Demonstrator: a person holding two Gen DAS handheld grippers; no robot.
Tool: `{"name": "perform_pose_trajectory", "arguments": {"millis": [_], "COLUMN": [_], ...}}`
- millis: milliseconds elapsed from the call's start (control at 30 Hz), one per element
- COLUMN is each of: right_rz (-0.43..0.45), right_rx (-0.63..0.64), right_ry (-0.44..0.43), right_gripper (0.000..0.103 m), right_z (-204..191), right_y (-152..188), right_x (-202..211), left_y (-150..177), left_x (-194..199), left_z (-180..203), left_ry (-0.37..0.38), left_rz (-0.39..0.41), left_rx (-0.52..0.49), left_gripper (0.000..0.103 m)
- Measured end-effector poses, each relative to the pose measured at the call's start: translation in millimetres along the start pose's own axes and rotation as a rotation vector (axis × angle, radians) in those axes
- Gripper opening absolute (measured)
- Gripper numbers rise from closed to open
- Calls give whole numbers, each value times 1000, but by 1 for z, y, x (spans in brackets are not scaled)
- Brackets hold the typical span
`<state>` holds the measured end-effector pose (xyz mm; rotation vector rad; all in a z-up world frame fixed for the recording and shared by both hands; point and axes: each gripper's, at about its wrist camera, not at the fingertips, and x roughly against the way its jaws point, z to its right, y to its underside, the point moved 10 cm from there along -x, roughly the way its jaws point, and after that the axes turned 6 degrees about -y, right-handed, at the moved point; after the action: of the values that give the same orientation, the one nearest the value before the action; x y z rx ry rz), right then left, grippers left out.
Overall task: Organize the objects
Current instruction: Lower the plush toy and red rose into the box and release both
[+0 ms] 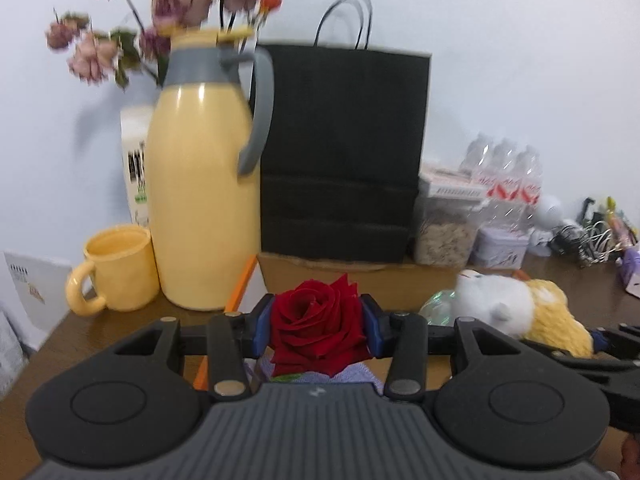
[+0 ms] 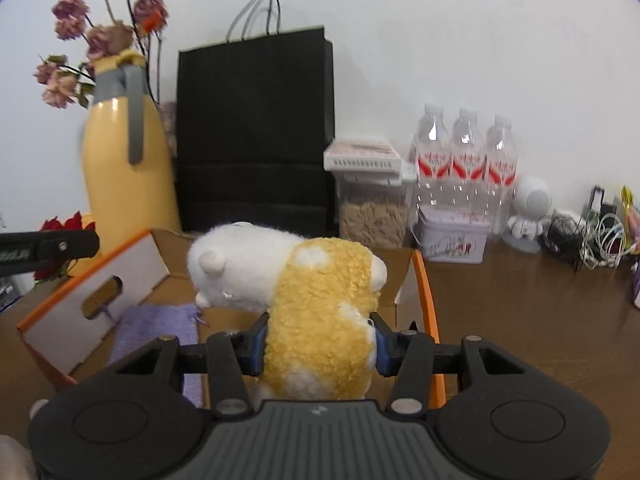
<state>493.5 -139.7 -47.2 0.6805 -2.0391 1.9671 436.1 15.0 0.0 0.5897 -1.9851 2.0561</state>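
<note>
Left gripper [image 1: 318, 326] had its blue pads clamped on a red rose [image 1: 318, 322], jaws roughly half apart. Right gripper [image 2: 320, 344] squeezed a yellow-and-white plush toy [image 2: 316, 312] the same way, above the open cardboard box [image 2: 96, 280] on the table [image 2: 540, 320].

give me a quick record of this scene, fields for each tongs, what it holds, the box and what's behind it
left tongs: shut on red rose
right tongs: shut on plush toy
box: open cardboard, orange edges, purple cloth inside
toy position: over the box
behind box: yellow jug, black bag, three bottles
left of jug: yellow mug
</note>
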Motion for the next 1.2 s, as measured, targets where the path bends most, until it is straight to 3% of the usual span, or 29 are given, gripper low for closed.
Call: {"name": "perform_pose_trajectory", "arguments": {"millis": [167, 333, 500, 533, 567, 633, 933, 1200], "right_rz": [-39, -49, -43, -40, -35, -1, 30, 75], "right_rx": [-5, 0, -1, 0, 1, -5, 2, 27], "right_ry": [-15, -9, -2, 0, 3, 10, 13, 14], "right_gripper": [48, 49, 55, 65, 84, 102, 103, 103], "right_z": [1, -1, -1, -1, -1, -1, -3, -8], "right_y": [12, 16, 14, 13, 11, 6, -4, -14], "right_x": [-10, -10, -6, -5, -4, 1, 10, 32], "left_y": [20, 26, 14, 11, 8, 5, 3, -7], "left_x": [-17, -19, -7, -5, -2, 1, 1, 31], "left_z": [-1, 1, -1, -3, -4, -3, -5, -3], "left_ry": [-3, -7, -27, -34, -47, -60, -71, -47], "left_rz": [-62, -75, 3, 22, 48, 66, 60, 105], "left_rx": [-30, -47, -33, -26, -21, -26, -16, -7], "left_gripper": [45, 50, 101, 103, 103, 103, 103, 103]}}
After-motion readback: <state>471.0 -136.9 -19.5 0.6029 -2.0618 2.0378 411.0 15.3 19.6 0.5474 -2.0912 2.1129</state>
